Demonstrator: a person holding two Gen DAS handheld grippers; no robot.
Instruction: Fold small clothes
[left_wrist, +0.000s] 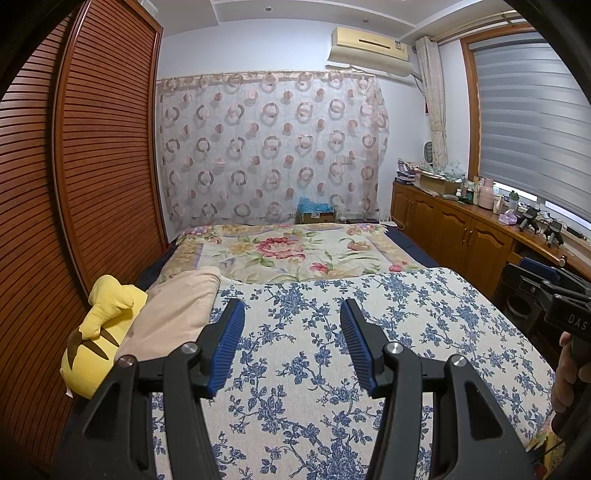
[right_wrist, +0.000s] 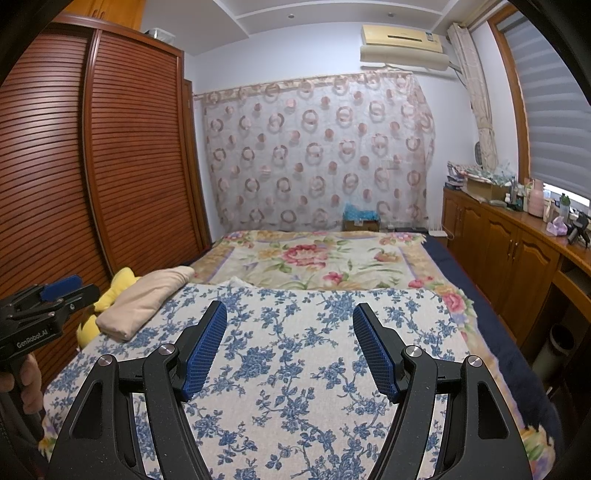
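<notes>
The left gripper (left_wrist: 291, 314) hangs over the blue-flowered white bedspread (left_wrist: 317, 369) with its blue ribbed pads spread wide and nothing between them. The folded beige cloth garment (left_wrist: 177, 306) lies at the middle left of the left wrist view, just beyond and left of the left-hand finger, resting against a yellow plush toy (left_wrist: 99, 328) by the slatted wooden wardrobe (left_wrist: 92, 155). The right gripper (right_wrist: 290, 314) is likewise parted and empty (the same garment (right_wrist: 144, 299) sits well to its left, at mid-left of the right wrist view).
</notes>
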